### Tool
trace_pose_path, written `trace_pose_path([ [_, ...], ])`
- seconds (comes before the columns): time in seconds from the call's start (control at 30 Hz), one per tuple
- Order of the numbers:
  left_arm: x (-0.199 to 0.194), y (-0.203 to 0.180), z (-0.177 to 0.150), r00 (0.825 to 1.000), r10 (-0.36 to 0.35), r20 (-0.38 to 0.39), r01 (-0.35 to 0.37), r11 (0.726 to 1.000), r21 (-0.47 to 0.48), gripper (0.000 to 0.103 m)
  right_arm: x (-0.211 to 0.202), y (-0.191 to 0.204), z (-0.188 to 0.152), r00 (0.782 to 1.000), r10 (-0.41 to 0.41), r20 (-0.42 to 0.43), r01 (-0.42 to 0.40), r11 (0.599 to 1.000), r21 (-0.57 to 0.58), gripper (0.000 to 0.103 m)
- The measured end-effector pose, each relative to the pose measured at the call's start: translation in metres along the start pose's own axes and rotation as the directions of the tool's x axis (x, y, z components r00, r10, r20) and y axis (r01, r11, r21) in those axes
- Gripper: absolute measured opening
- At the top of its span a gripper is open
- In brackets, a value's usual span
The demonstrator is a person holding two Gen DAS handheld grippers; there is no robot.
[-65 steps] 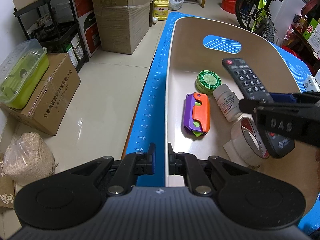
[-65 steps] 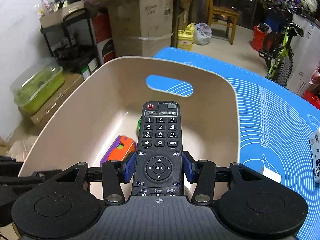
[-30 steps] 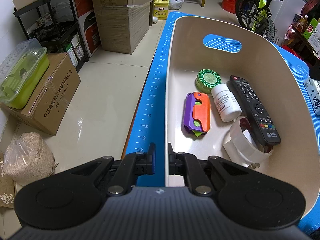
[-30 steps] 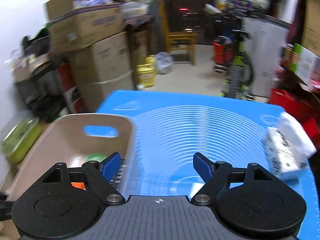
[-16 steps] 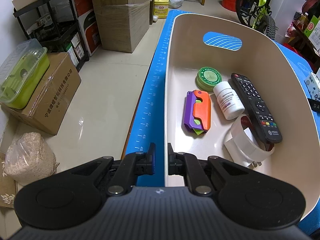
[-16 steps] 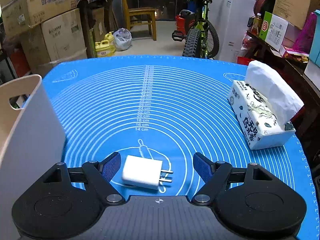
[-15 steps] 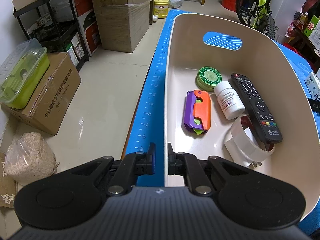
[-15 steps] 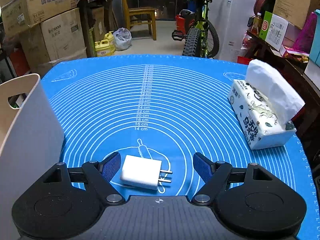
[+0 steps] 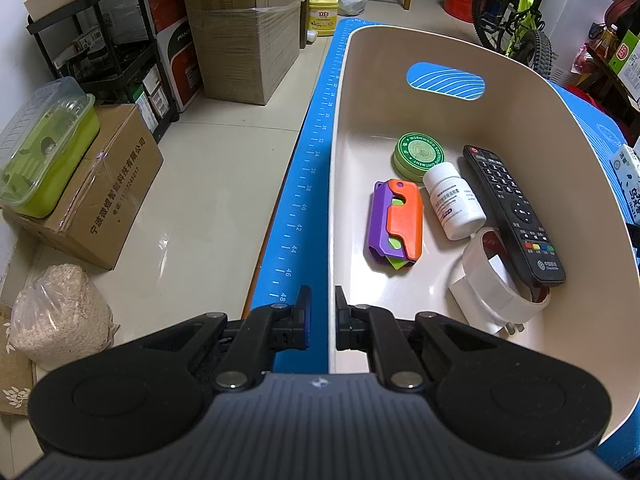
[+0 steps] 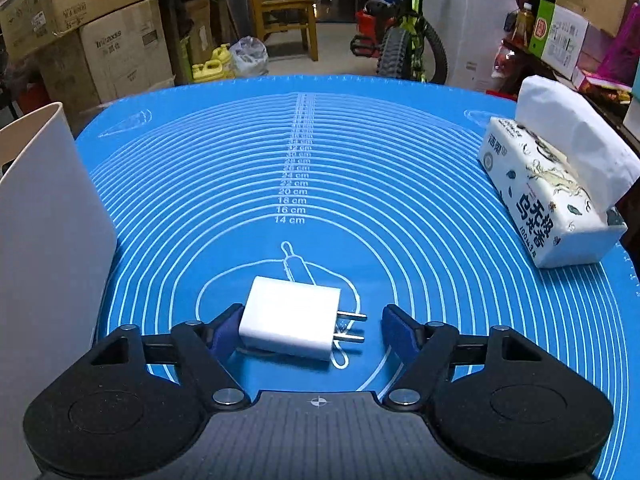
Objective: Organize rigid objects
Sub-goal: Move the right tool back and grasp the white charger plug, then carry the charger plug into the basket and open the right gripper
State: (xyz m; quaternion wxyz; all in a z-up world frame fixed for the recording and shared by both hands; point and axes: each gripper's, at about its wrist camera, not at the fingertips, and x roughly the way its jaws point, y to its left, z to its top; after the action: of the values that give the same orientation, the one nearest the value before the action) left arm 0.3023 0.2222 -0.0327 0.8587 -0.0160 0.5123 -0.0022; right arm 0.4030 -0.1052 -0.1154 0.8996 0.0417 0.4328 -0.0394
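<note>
Lower centre, the right gripper [image 10: 310, 330] is narrowing its jaws around a white plastic plug adapter [image 10: 290, 322], the right pad not yet touching; the metal prongs [image 10: 352, 326] facing that pad risk twisting it loose.

Left gripper [image 9: 320, 312] is pinching the beige bin's wall [image 9: 334, 240].

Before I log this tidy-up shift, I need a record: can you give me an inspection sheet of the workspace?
Surface: blue mat.
Job's things: remote, pill bottle, green tin, folding toy, tape roll in beige bin; white plug on mat.
Clutter: tissue pack.
Grippers: left gripper shut on bin's rim; right gripper open, closing around plug.
Cables: nothing seen.
Surroundings: boxes, bicycle.
</note>
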Motion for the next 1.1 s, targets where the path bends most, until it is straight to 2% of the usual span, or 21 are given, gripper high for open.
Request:
trace_pose_path([
  [0.03,0.000,0.000,0.000,1.000,-0.001,0.000,0.001,1.000,0.000,0.013,-0.001,0.001,0.000,1.000,0.001,0.004,-0.001,1.000,-0.009,0.067],
  [0.3,0.000,0.000,0.000,1.000,-0.002,0.000,0.002,1.000,-0.002,0.013,-0.014,0.010,0.001,0.999,-0.016,0.036,0.018,0.998,-0.052,0.067],
  [0.53,0.000,0.000,0.000,1.000,-0.002,0.000,0.002,1.000,-0.002,0.013,-0.059,0.017,0.018,0.990,0.019,0.137,-0.014,0.999,-0.040,0.067],
  [0.63,0.001,0.000,0.000,1.000,-0.002,0.000,0.002,1.000,-0.003,0.013,-0.089,0.023,0.026,0.975,0.055,0.216,-0.046,0.998,-0.047,0.067],
  [0.83,0.001,0.000,0.000,1.000,-0.001,0.000,0.001,1.000,-0.002,0.013,-0.141,0.050,0.033,0.924,0.176,0.339,-0.147,0.983,-0.109,0.067],
  [0.97,0.001,0.000,0.000,1.000,0.000,0.000,0.000,1.000,-0.001,0.013,-0.159,0.082,0.029,0.905,0.249,0.344,-0.189,0.962,-0.199,0.067],
  [1.1,0.001,-0.001,0.000,1.000,0.001,0.000,-0.001,1.000,0.000,0.013,-0.159,0.115,0.023,0.907,0.299,0.296,-0.216,0.935,-0.282,0.067],
])
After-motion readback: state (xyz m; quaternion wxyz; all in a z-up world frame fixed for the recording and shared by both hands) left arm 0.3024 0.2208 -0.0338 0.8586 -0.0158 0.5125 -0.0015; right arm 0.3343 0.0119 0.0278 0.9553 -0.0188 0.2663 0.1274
